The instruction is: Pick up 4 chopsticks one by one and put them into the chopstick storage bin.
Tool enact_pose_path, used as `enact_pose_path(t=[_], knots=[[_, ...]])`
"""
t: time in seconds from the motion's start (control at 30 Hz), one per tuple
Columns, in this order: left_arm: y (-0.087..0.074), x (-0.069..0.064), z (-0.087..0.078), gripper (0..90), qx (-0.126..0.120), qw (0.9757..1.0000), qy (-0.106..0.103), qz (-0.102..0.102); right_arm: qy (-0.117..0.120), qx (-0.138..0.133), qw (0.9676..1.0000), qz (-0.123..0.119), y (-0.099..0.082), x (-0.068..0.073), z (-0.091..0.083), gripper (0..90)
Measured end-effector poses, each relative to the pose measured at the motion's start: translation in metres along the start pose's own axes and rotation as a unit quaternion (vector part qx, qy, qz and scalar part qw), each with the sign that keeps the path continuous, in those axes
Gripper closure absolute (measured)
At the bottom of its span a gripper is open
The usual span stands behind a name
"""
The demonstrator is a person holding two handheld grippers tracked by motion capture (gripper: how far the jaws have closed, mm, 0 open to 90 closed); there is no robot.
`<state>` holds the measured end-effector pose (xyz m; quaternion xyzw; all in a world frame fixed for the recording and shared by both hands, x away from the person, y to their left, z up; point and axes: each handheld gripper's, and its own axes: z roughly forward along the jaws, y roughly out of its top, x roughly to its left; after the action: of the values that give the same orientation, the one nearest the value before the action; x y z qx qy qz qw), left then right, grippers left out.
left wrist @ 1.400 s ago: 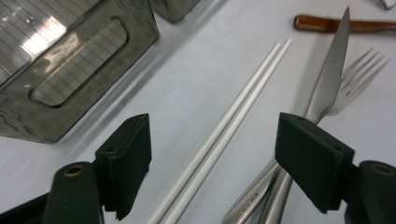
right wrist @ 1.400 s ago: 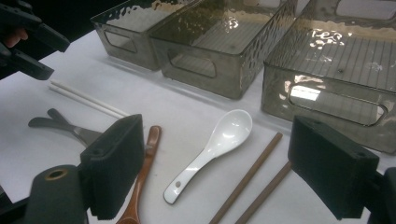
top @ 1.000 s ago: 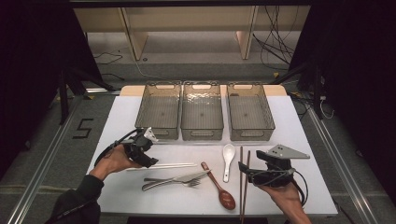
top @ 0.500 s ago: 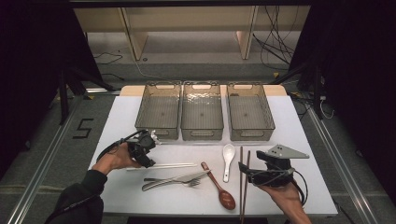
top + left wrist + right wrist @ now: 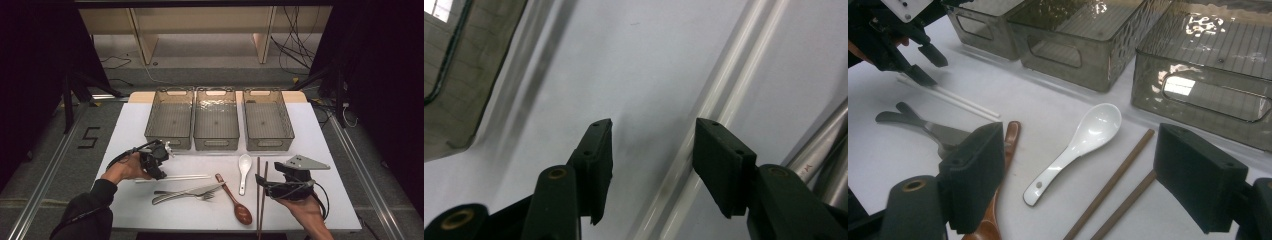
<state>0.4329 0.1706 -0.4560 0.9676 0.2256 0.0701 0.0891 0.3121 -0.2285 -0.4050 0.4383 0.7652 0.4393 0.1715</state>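
High view: the left tool hangs over the white chopsticks on the worktop, in front of the left bin.

Left tool view: its jaws, just closing, stand apart, one chopstick under the gap, unpinched.

Right tool view: the right tool is spread wide over the white spoon.

Two hands, two black grippers

The left gripper is black, with a black cable looping off it and a small white piece near the front. The right gripper is black too, with a grey three-cornered plate on top and a black cable. Each jaw is a flat black block with little screw holes and a brass-coloured pin. The left arm wears a dark sleeve.
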Motion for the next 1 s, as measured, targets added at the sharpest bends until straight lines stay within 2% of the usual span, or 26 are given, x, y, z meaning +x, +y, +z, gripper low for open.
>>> enact_pose_path(t=[0.1,0.27,0.43,0.47,0.57,0.67,0.8,1.0], knots=[[0.001,0.002,0.002,52.1,0.009,0.9999,0.001,0.004,-0.003,0.004,1.0,-0.003,0.0,0.0,0.0,22.0],[0.001,0.003,0.005,57.4,0.013,0.9997,-0.017,0.007,-0.004,0.008,1.0,-0.001,0.0,0.0,0.001,22.2],[0.005,0.003,0.005,64.9,0.031,0.9991,-0.023,0.018,-0.006,0.012,0.9999,-0.001,0.0,0.0,0.002,22.6],[0.005,0.002,0.006,66.7,0.029,0.9992,-0.025,0.014,-0.005,0.012,0.9999,-0.001,0.0,0.0,0.002,22.7],[0.007,0.0,0.006,73.6,0.036,0.9985,-0.032,0.024,-0.005,0.014,0.9999,-0.001,0.0,0.0,0.003,22.8],[0.008,-0.001,0.006,74.2,0.038,0.9984,-0.03,0.028,-0.006,0.015,0.9999,-0.002,-0.001,0.0,0.003,22.9],[0.01,-0.005,0.006,78.9,0.046,0.9974,-0.026,0.049,-0.007,0.021,0.9997,-0.003,-0.001,0.001,0.004,23.1],[0.009,-0.006,0.006,82.5,0.041,0.9965,-0.029,0.067,-0.009,0.027,0.9996,-0.005,-0.001,0.001,0.005,23.2]])
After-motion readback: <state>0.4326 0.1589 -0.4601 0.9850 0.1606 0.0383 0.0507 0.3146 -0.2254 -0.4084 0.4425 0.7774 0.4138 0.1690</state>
